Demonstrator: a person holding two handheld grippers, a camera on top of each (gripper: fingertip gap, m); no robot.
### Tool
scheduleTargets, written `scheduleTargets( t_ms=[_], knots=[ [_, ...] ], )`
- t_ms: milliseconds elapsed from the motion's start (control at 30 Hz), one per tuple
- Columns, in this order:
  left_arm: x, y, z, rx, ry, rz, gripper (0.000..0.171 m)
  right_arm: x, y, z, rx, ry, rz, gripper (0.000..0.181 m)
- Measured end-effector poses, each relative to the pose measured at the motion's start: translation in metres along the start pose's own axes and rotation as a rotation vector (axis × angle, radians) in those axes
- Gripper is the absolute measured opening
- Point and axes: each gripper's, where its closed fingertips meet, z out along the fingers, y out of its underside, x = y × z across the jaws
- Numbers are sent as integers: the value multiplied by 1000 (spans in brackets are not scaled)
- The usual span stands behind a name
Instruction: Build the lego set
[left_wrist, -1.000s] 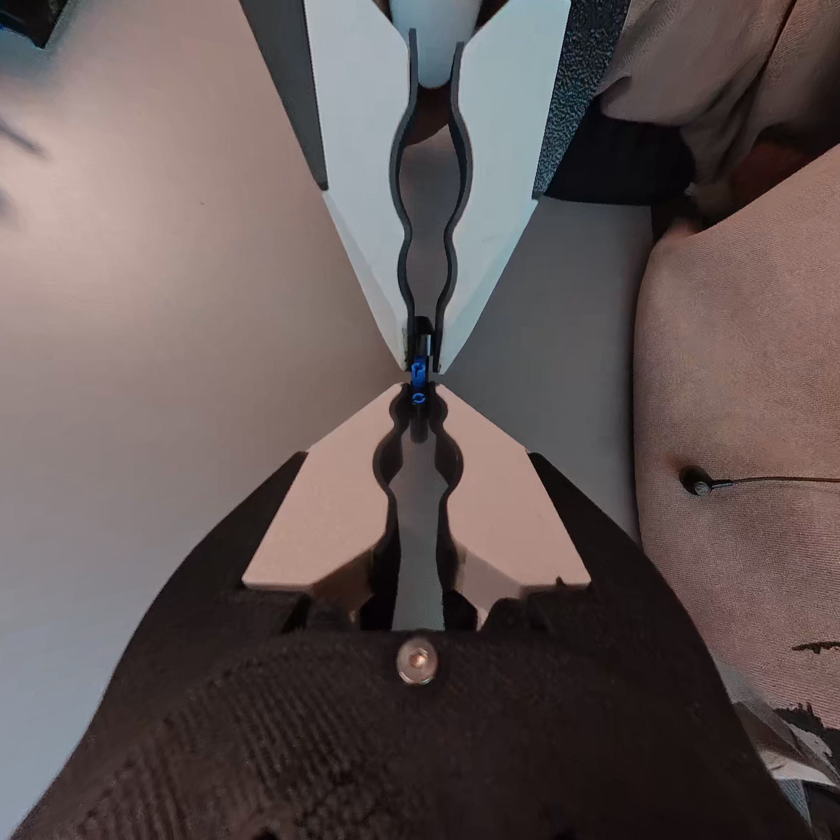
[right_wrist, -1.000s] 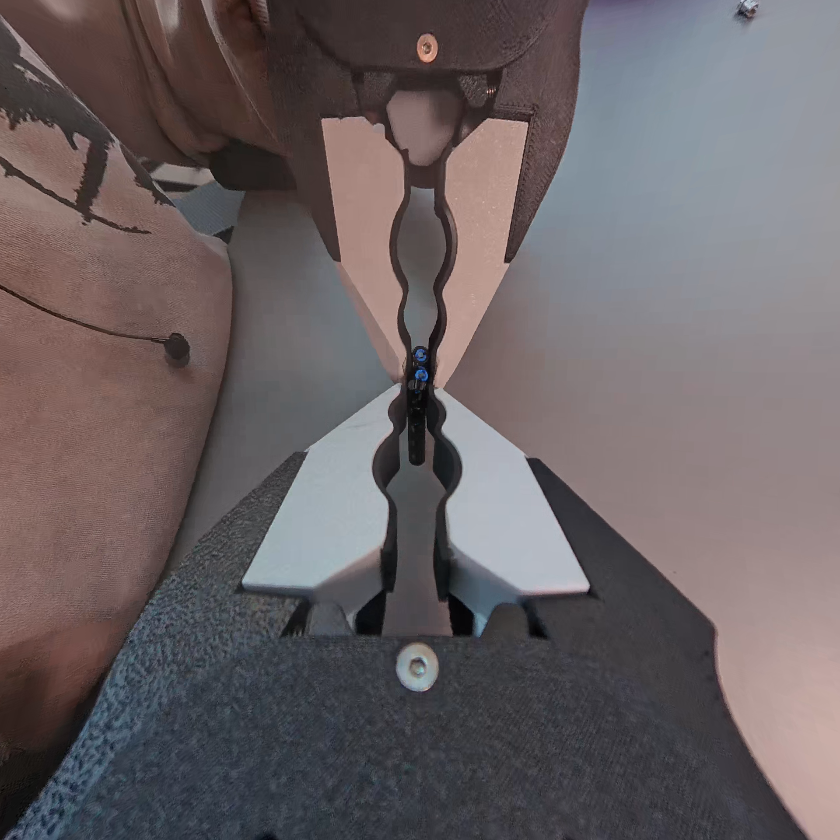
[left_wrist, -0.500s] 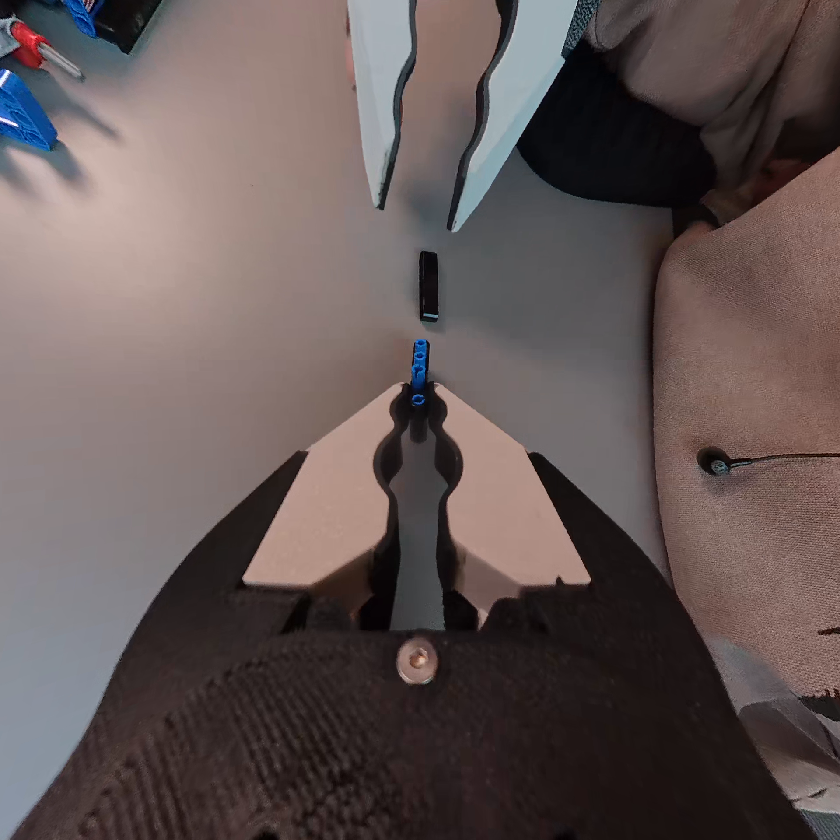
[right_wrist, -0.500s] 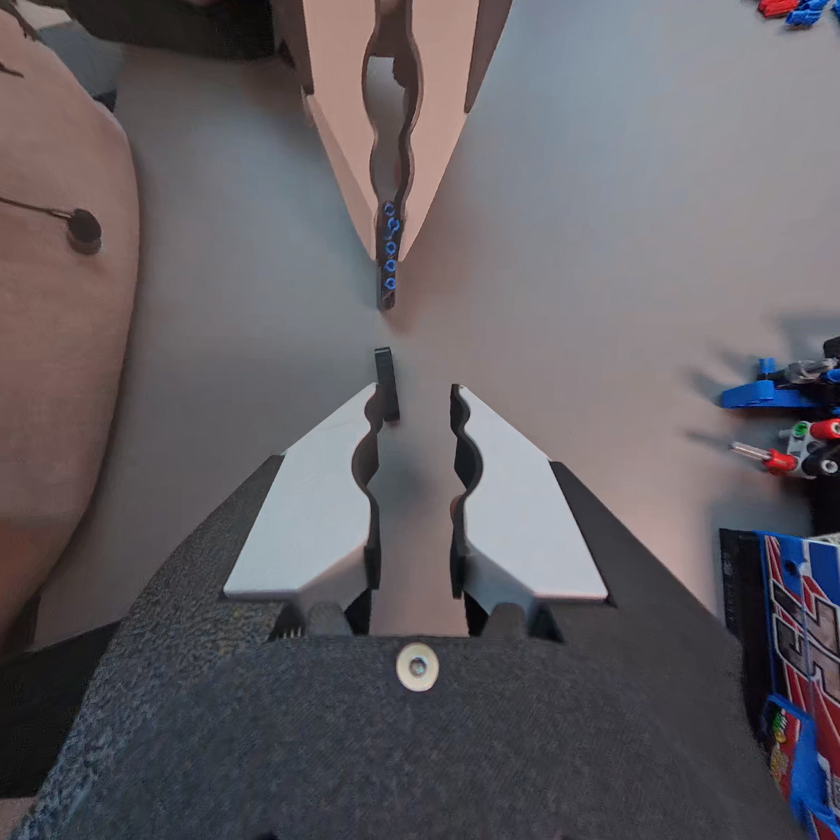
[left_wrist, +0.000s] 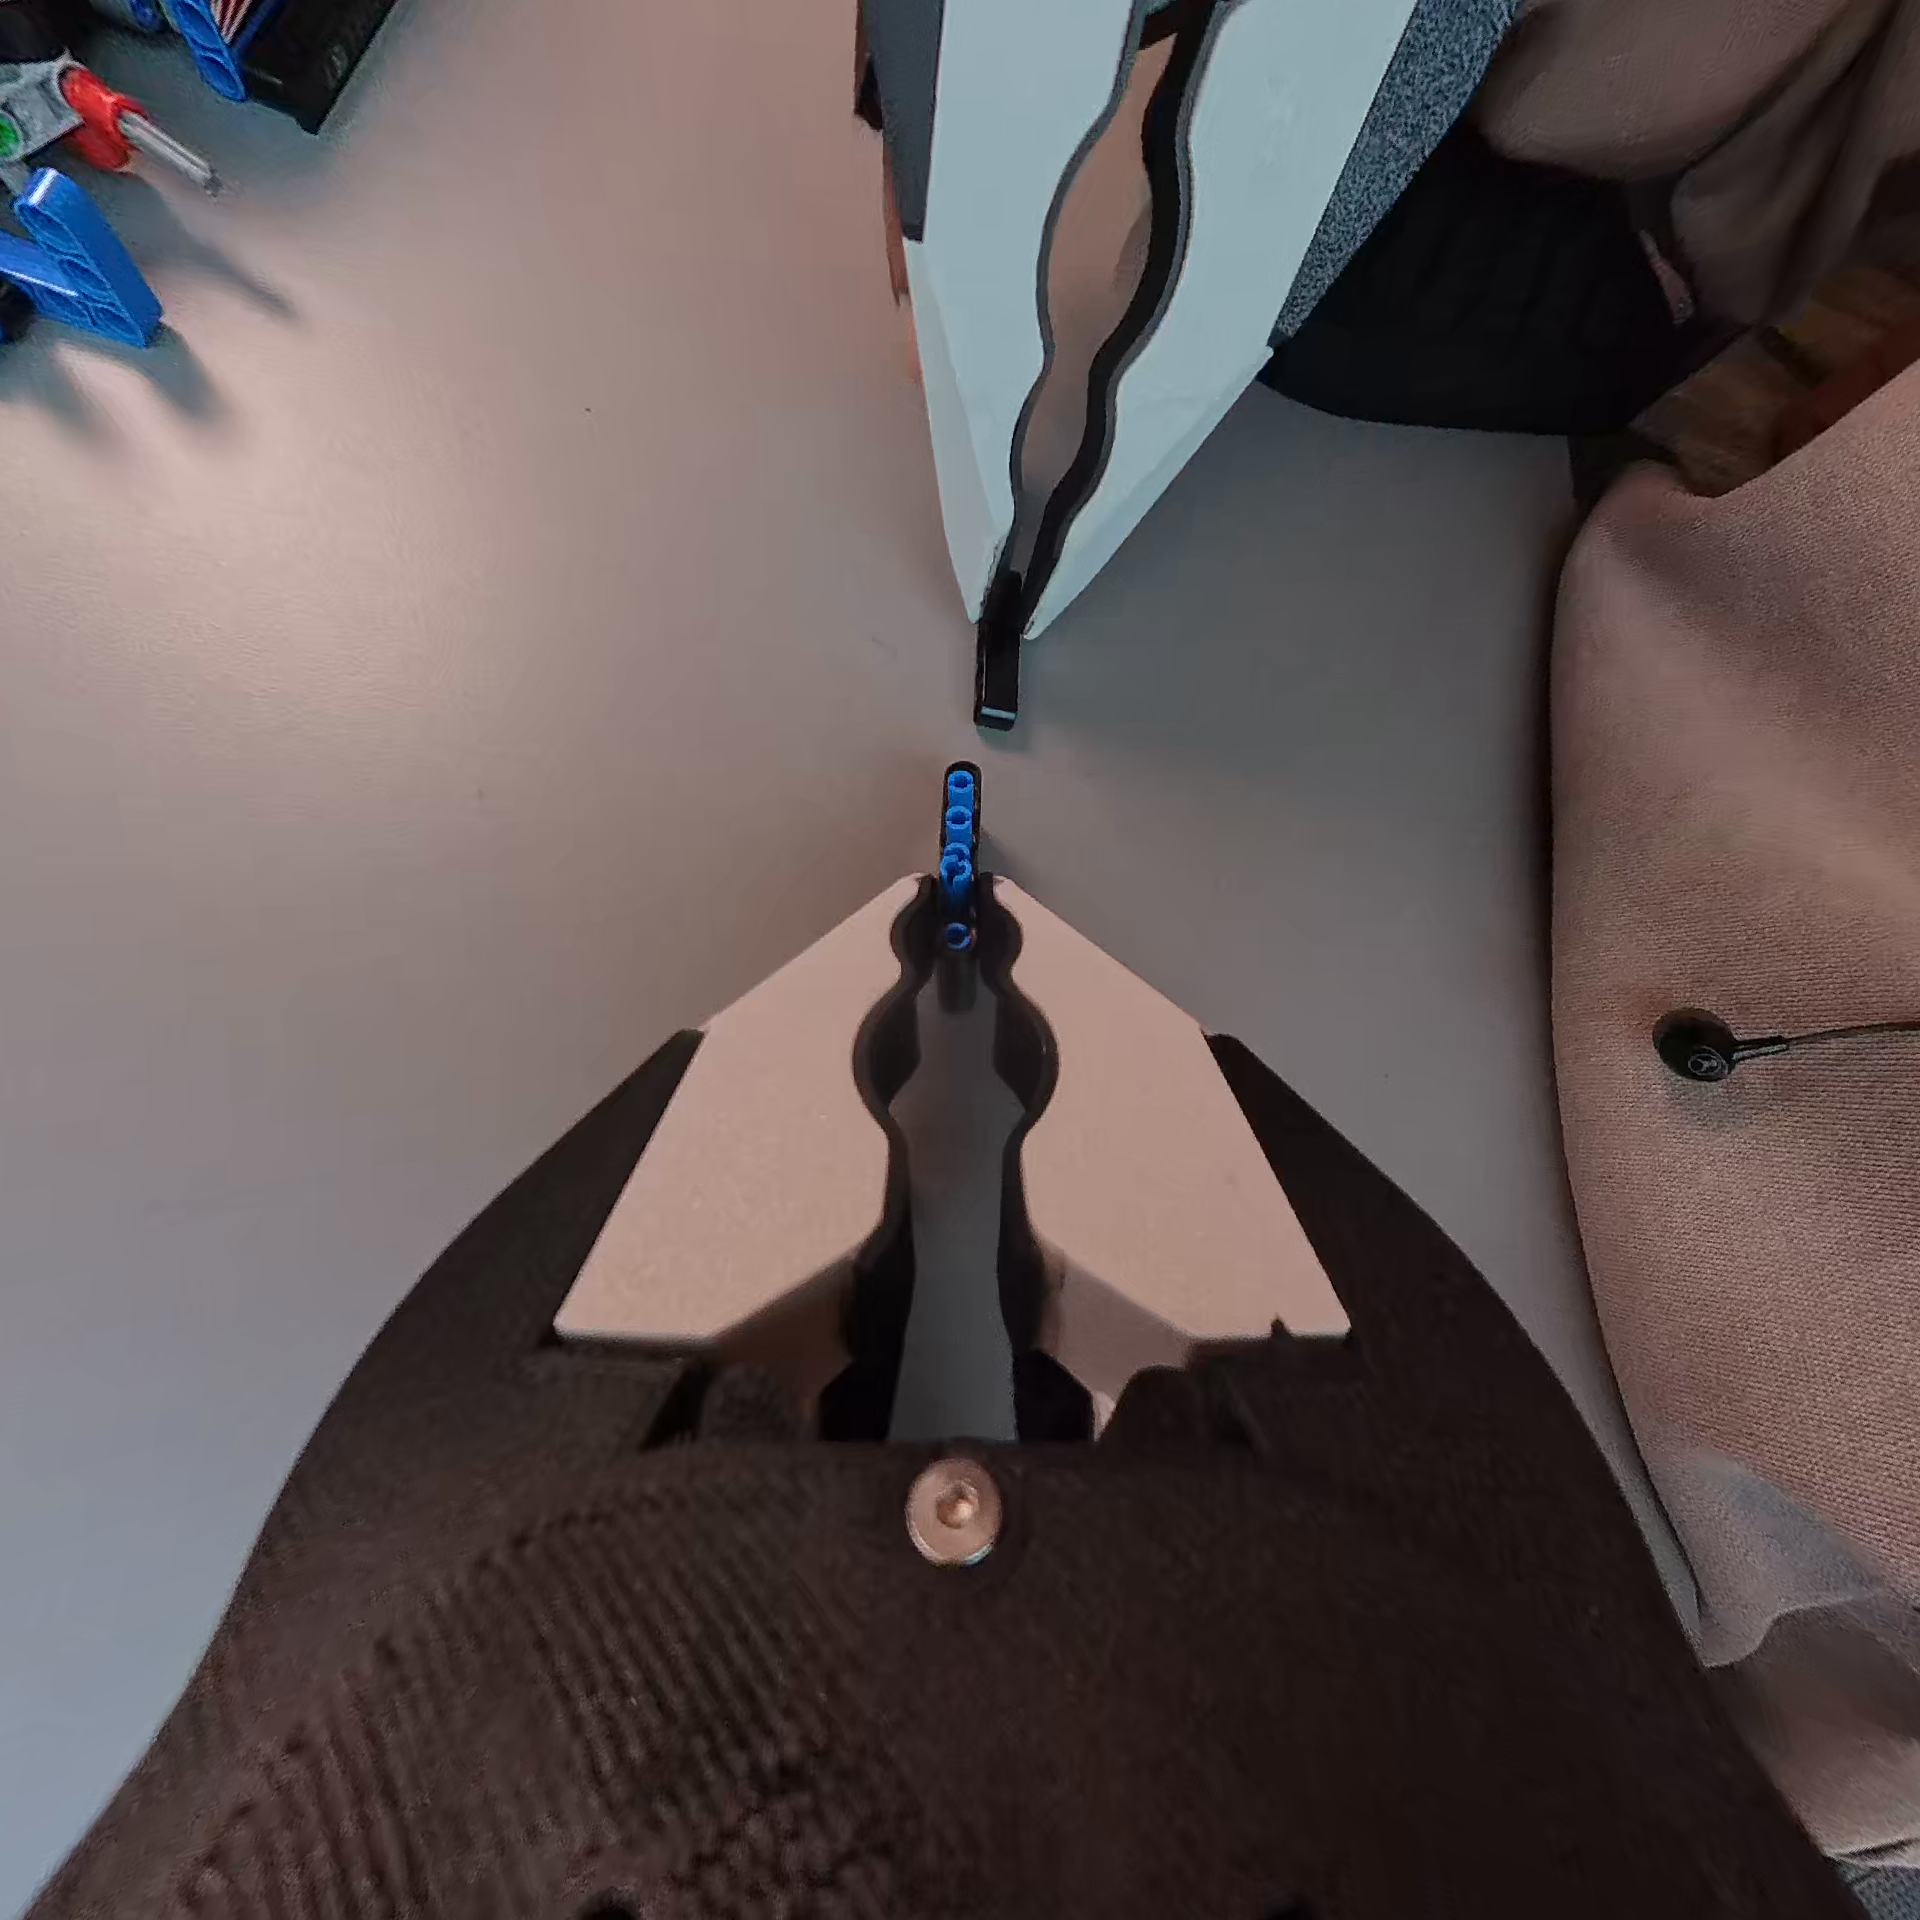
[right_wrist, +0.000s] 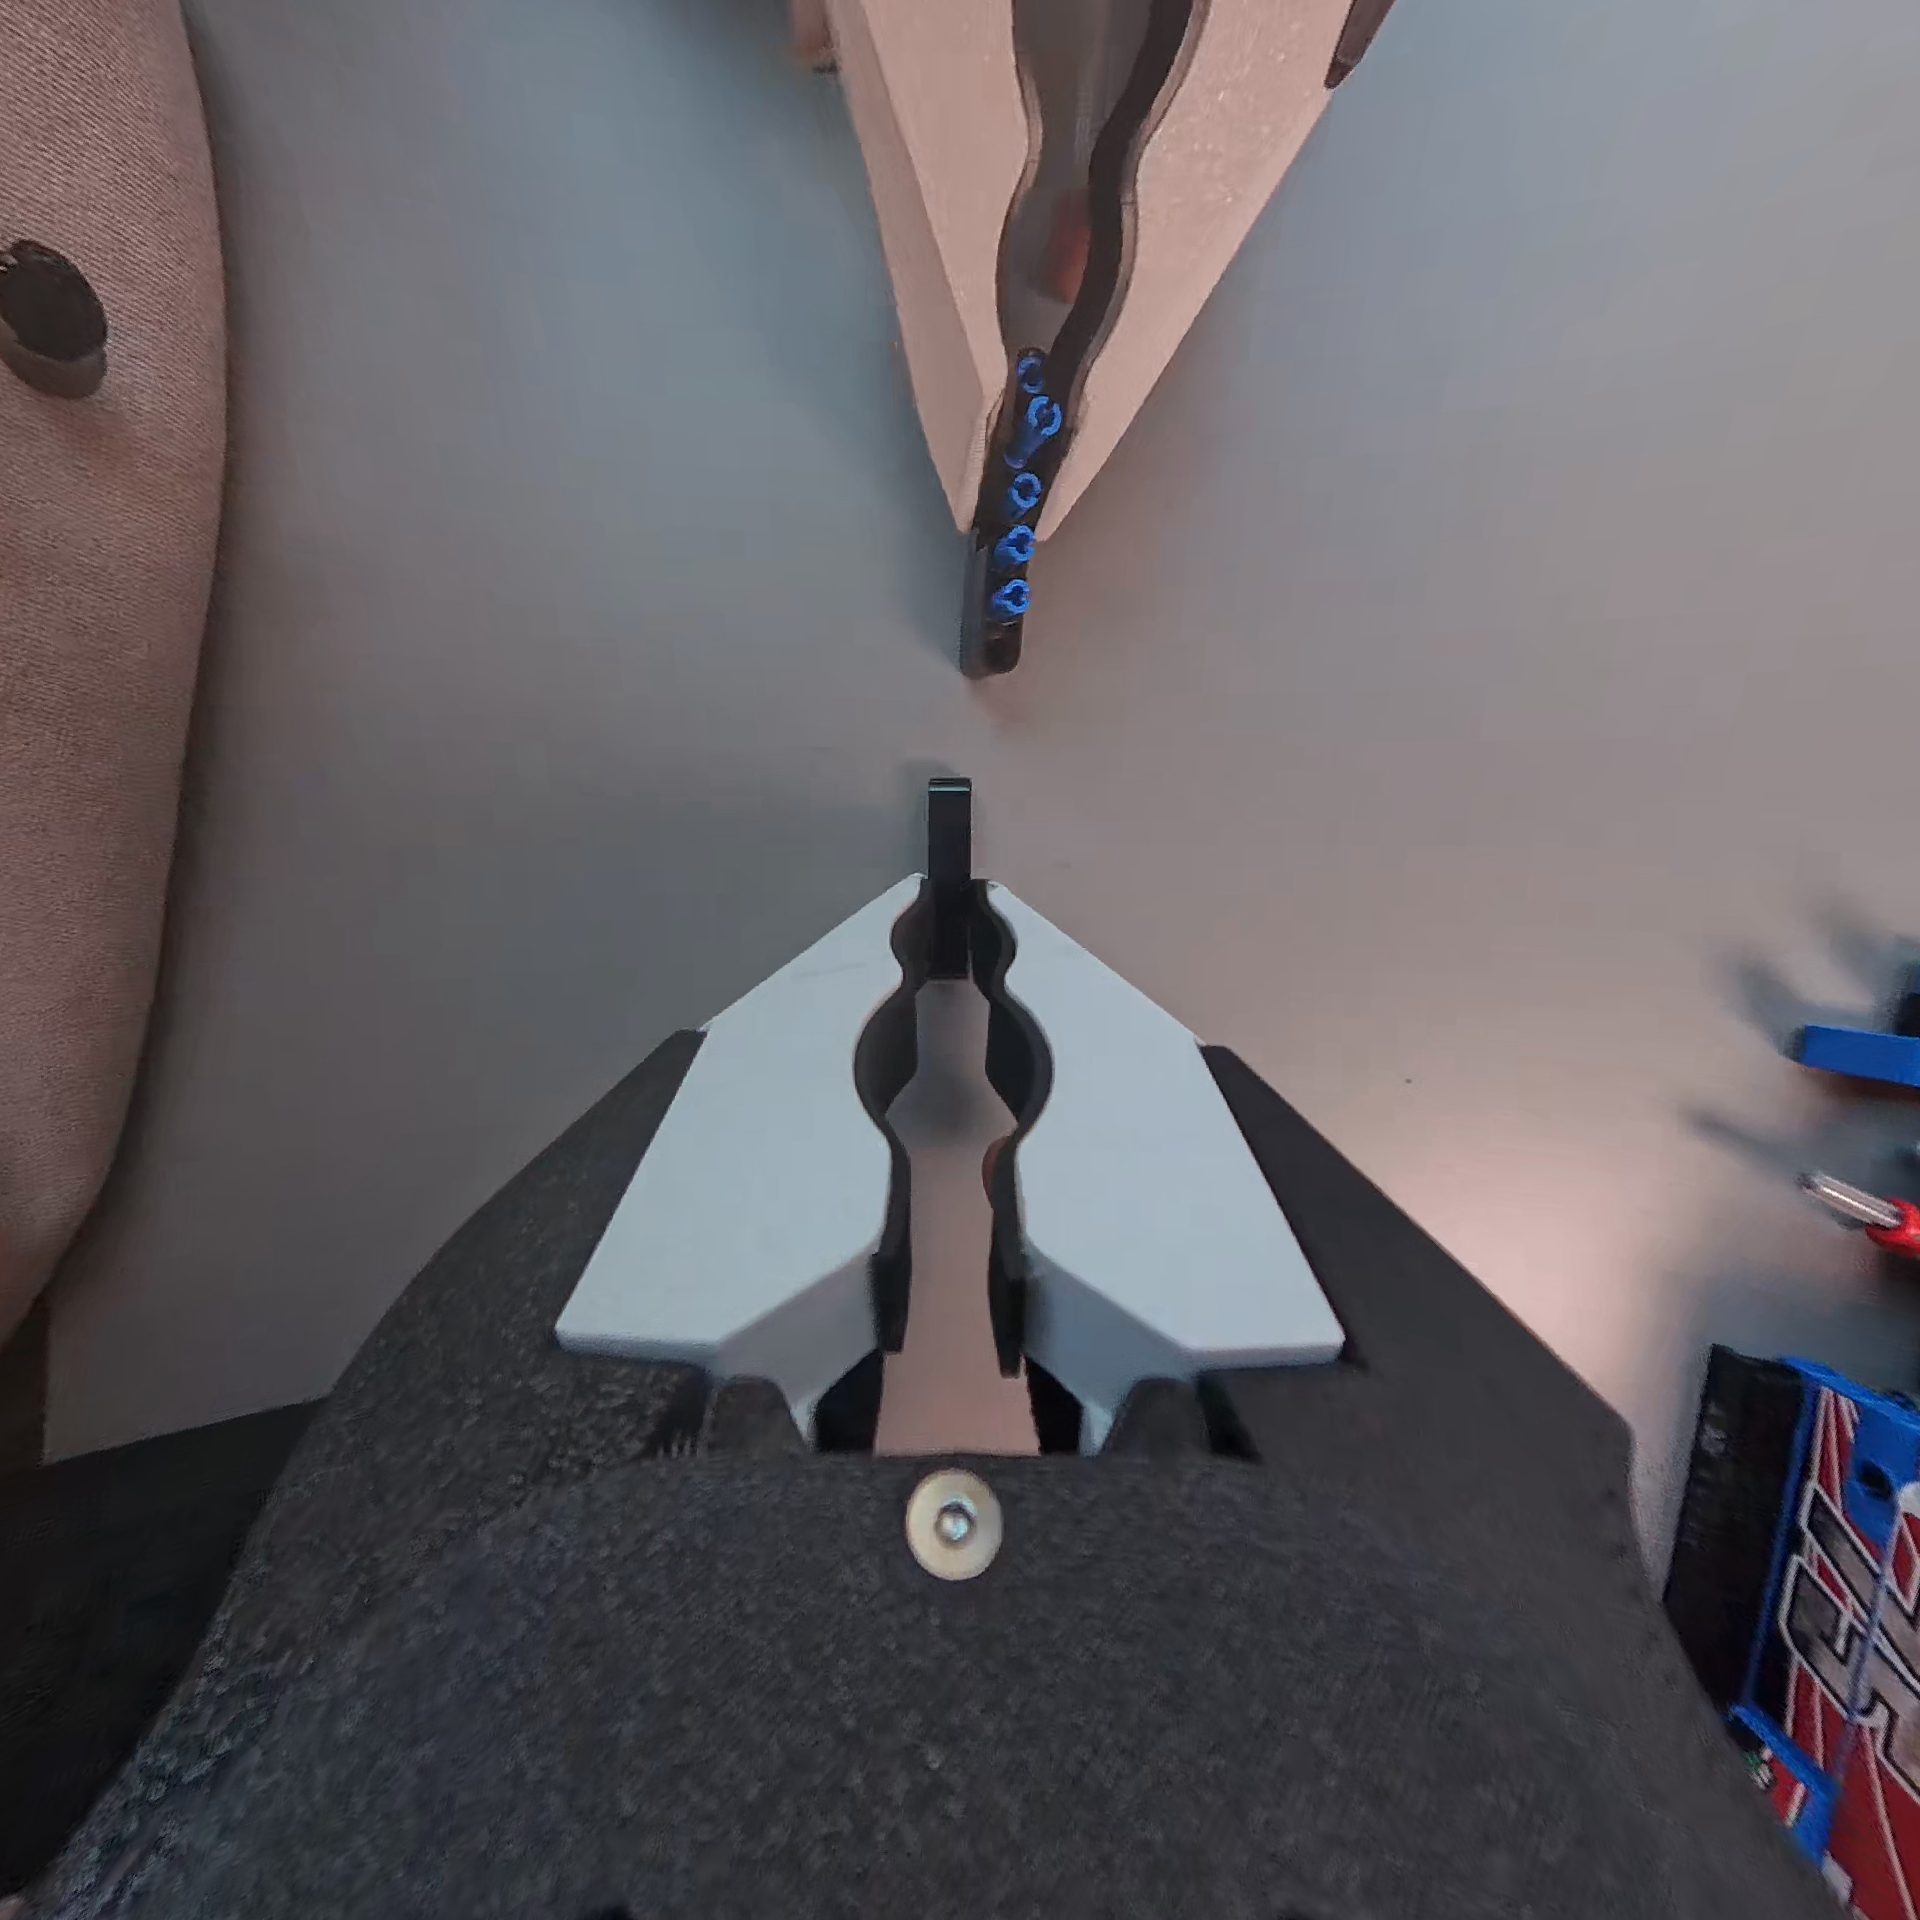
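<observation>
**Two beams held tip to tip, about to be joined**

The left gripper (left_wrist: 958, 883) is clenched on a black beam studded with blue pins (left_wrist: 960, 831), its free end poking out past the fingertips. Facing it, the right gripper (right_wrist: 948, 883) is clamped on a plain short black beam (right_wrist: 948, 831), which also sticks out forward. The two pieces are held over the bare grey table (left_wrist: 520, 623), end to end and near each other but not touching — a clear gap shows between them in both views.

The step in hand looks like mating the plain beam onto the pinned one. The next move probably calls for turning one piece so its holes face the pins, lining them up squarely, then pressing together without letting either beam twist in its grip. Both grips are narrow and right at the tips, so a skewed push could pivot a piece out.

Counted: two grippers, two held beams. In the right wrist view the pinned beam (right_wrist: 1003, 540) shows five blue pins; the left wrist view shows fewer clearly.

Away from the work, at the far left in the left wrist view, lie a blue angled piece (left_wrist: 78, 260) and a red-and-grey axle part (left_wrist: 114, 125). A blue-framed printed panel (right_wrist: 1839, 1621) sits at the near right of the right wrist view. A person's beige sleeve (left_wrist: 1745, 935) borders the table.
</observation>
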Motion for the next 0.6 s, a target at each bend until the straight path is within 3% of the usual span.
scheduleTargets(
  t_ms=[100,333,433,600],
  knots=[
    [-1,1,-1,0,-10,2,6,-2,0,-1,-6,121,-72,3],
    [-3,0,-1,-2,-30,9,5,0,5,-8,-105,623,-471,0],
    [-3,0,-1,-6,-35,16,6,-11,10,-4,-80,588,-401,2],
    [-1,0,0,-10,-44,23,5,-10,-11,-25,147,449,-90,5]
  ],
)
